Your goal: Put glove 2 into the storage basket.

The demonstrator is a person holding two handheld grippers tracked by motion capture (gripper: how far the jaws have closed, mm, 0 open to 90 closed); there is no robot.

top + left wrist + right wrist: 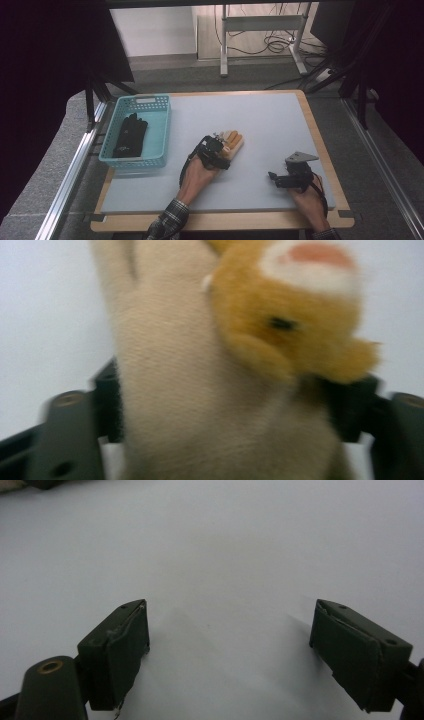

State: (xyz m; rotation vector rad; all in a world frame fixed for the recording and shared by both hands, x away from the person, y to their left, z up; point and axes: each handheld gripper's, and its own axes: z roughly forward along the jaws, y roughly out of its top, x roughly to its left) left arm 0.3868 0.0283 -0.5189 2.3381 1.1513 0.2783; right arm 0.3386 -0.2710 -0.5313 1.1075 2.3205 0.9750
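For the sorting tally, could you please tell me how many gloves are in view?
2: a black glove lies inside the blue basket, and a beige glove with an orange plush animal lies mid-table at the left gripper. Others may be hidden beneath.

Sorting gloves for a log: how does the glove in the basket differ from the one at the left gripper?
The black glove is dark and plain; the beige glove is pale with an orange plush animal on it. The black glove lies in the blue basket, untouched; the beige glove lies on the table between the left gripper jaws.

Black grippers, grey three-cornered plate [301, 157] on right; plaid sleeve [170, 216].
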